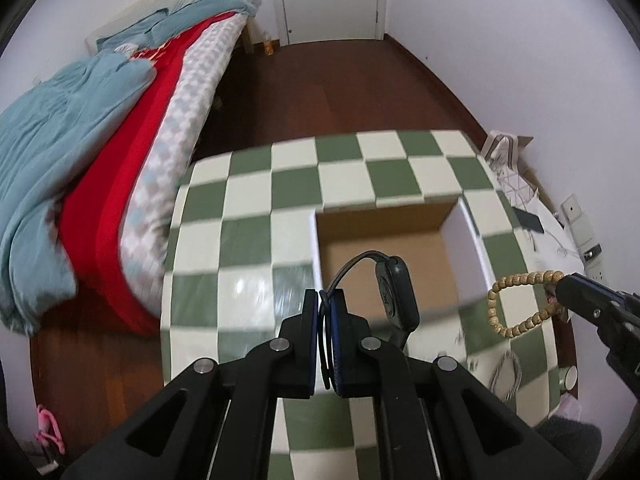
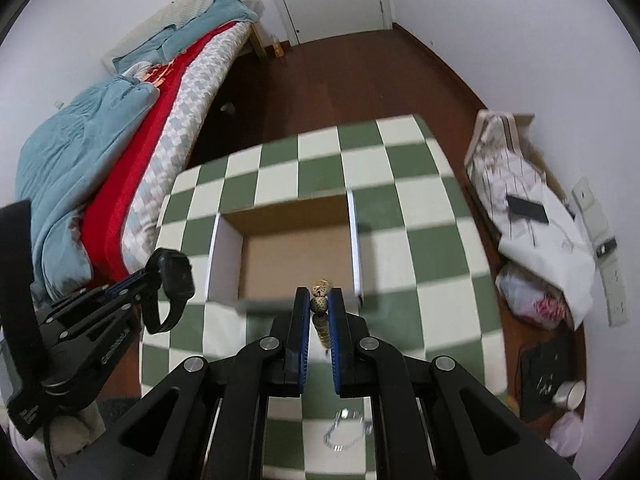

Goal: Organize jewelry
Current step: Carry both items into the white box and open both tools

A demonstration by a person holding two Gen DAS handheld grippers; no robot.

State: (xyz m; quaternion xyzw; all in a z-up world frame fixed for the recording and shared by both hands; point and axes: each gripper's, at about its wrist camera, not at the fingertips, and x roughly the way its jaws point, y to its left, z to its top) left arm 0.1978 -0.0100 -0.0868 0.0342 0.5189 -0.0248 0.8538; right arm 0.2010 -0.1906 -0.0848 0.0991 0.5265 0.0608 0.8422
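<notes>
The left gripper [image 1: 325, 300] is clamped on the thin strap of a black smartwatch with a dark rectangular face [image 1: 396, 294], which stands up from the fingertips and hangs over the near edge of an open cardboard box with white side walls and a brown floor [image 1: 470, 240]. In the right wrist view the same watch [image 2: 174, 280] dangles from that gripper at the left, held above the table just beside the box's left wall [image 2: 224, 256].

The right gripper [image 2: 320, 300] is closed on a bracelet of round tan wooden beads [image 2: 320, 298], a few speckled beads pinched between the blue pads and the rest trailing down between the fingers. From the left wrist camera the bracelet [image 1: 516, 300] hangs as an open loop from the right gripper's tip [image 1: 564, 288], in the air to the right of the box and clear of its wall.

The box sits on a table covered in a green and cream checkered cloth [image 1: 248, 200]. A thin silver chain bracelet [image 2: 346, 432] lies on the cloth close to the table's near edge, below the right gripper; it shows blurred in the left wrist view [image 1: 506, 376].

A bed with a rumpled blue blanket and red sheet [image 1: 80, 152] stands left of the table on the dark wooden floor [image 1: 320, 80]
</notes>
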